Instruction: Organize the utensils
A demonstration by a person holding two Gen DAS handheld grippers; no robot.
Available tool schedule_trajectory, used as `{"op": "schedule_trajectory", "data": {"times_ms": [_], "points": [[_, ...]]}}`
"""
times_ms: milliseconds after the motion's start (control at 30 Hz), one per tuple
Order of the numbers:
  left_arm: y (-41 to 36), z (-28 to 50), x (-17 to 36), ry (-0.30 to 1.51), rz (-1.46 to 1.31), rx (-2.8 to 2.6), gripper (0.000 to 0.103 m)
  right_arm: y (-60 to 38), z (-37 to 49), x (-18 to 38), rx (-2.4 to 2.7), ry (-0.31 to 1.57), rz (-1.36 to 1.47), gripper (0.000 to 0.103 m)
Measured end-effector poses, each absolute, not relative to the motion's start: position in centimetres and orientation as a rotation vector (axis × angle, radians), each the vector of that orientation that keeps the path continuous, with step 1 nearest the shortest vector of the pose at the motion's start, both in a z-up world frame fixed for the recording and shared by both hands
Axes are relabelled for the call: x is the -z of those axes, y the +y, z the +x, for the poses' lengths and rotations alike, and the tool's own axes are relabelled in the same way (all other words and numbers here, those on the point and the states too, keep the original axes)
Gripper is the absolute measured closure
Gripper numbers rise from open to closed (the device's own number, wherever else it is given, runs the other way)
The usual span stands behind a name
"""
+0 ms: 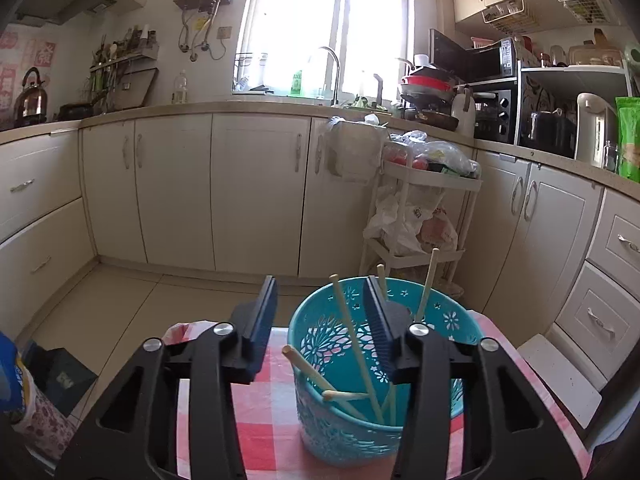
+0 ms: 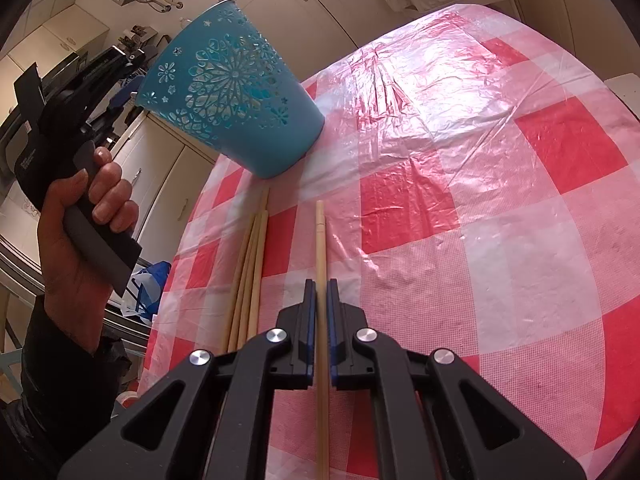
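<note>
With the left tool [image 1: 320,320] open above the basket [image 1: 384,380], the right tool [image 2: 321,292] (clamped on one chopstick [image 2: 320,240]) should lift it level off the bench [image 2: 480,240].

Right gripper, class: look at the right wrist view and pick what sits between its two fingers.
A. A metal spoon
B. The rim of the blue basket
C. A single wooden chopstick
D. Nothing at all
C: in the right wrist view the right gripper is closed on one chopstick running straight between its pads, while the blue basket stands apart, further along the checked tablecloth.
</note>
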State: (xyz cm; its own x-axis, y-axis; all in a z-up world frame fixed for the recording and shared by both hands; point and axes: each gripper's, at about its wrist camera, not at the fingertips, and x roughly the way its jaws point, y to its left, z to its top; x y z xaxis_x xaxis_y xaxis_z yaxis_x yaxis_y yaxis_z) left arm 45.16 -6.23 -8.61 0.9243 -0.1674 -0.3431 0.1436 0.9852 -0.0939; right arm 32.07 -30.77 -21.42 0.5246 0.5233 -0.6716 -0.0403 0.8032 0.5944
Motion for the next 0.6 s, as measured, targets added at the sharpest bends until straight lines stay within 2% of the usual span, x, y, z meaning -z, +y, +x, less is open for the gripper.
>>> {"op": "schedule_trajectory", "data": {"times_ms": [67,200,267,467,600], "points": [[-5.3,44.0,8.4,0.354,-0.075,0.152,0.054,-30.7,32.0,21.4,-0.360,0.969,0.560,0.097],[-2.4,41.2,8.8,0.362,-0.153,0.101,0.036,-30.6,32.0,21.4,-0.366,0.970,0.561,0.097],[-0.7,39.7,10.1,0.393,-0.209,0.077,0.031,-30.6,32.0,21.4,-0.375,0.965,0.566,0.097],[3.8,37.7,16.0,0.540,-0.405,0.028,0.030,-32.1,31.3,21.2,-0.400,0.898,0.666,0.097],[4.4,37.3,19.3,0.600,-0.417,0.009,0.030,-32.3,31.0,19.4,-0.419,0.838,0.694,0.097]]}}
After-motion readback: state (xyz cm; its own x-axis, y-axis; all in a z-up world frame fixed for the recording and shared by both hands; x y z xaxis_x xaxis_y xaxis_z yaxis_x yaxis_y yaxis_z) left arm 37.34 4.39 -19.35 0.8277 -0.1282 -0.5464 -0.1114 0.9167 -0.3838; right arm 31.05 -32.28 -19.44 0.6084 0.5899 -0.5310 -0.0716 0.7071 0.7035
